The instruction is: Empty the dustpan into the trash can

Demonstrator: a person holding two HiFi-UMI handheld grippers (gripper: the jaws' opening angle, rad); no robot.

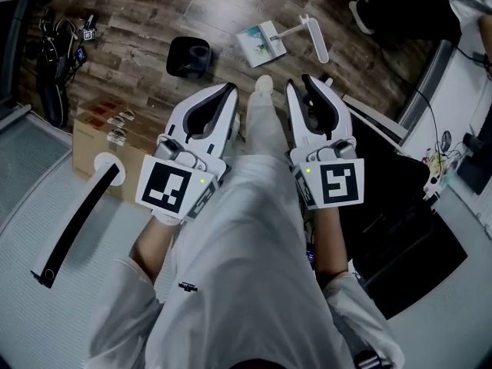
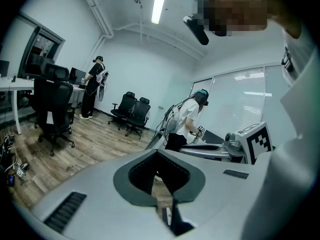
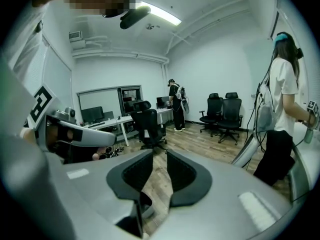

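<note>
On the wooden floor ahead lies a white dustpan [image 1: 261, 43] with coloured scraps on it, its long white handle [image 1: 314, 37] pointing right. A black trash can [image 1: 188, 57] stands to its left. Both grippers hang above my white trousers, short of these things and touching neither. My left gripper [image 1: 229, 91] is shut and empty; in the left gripper view its jaws [image 2: 159, 151] meet. My right gripper [image 1: 306, 83] is open a little, and the narrow gap at its tips [image 3: 160, 153] holds nothing.
A cardboard box [image 1: 100, 141] sits at the left beside a long black and white bar [image 1: 77, 221]. Cables [image 1: 50, 60] lie at the far left, and a dark desk [image 1: 400, 237] is at the right. Office chairs [image 3: 150, 121] and people [image 3: 277, 109] stand around the room.
</note>
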